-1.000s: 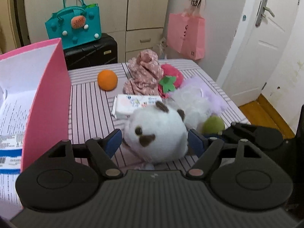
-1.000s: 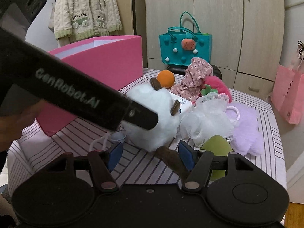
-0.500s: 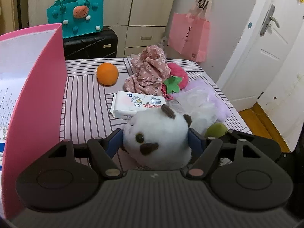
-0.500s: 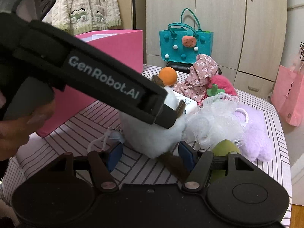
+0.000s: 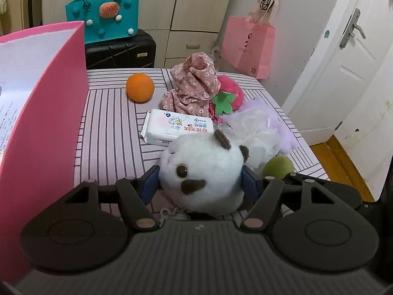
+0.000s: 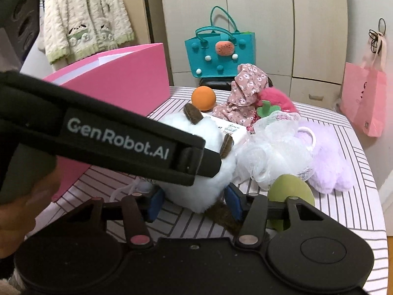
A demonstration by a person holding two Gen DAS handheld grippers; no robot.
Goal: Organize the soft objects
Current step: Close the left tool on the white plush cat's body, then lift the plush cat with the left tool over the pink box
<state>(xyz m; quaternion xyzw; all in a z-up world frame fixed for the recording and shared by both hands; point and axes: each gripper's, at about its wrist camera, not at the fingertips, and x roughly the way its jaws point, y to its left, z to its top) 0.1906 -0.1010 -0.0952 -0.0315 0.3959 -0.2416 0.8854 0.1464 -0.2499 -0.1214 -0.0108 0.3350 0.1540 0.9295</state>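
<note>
A round white plush toy point(image 5: 201, 172) with brown ears sits between my left gripper's point(image 5: 200, 184) blue pads, which press its sides. It also shows in the right wrist view point(image 6: 196, 184). My right gripper point(image 6: 194, 202) is open around the plush's lower part, just behind the left gripper's arm. On the striped table point(image 5: 110, 127) lie an orange ball point(image 5: 140, 87), a floral cloth point(image 5: 194, 88), a red strawberry plush point(image 5: 228, 91), a white mesh puff point(image 6: 275, 152), a lilac plush point(image 6: 326, 159) and a green sponge ball point(image 6: 289, 191).
An open pink box point(image 5: 41, 113) stands at the table's left. A pack of wipes point(image 5: 176, 126) lies behind the plush. A teal bag point(image 5: 105, 17) rests on a black suitcase point(image 5: 120, 51) behind the table. A pink paper bag point(image 5: 248, 46) hangs near the white door point(image 5: 343, 61).
My left gripper has closed its pads onto the white plush and risen a little with it. The right gripper has stayed open beside it.
</note>
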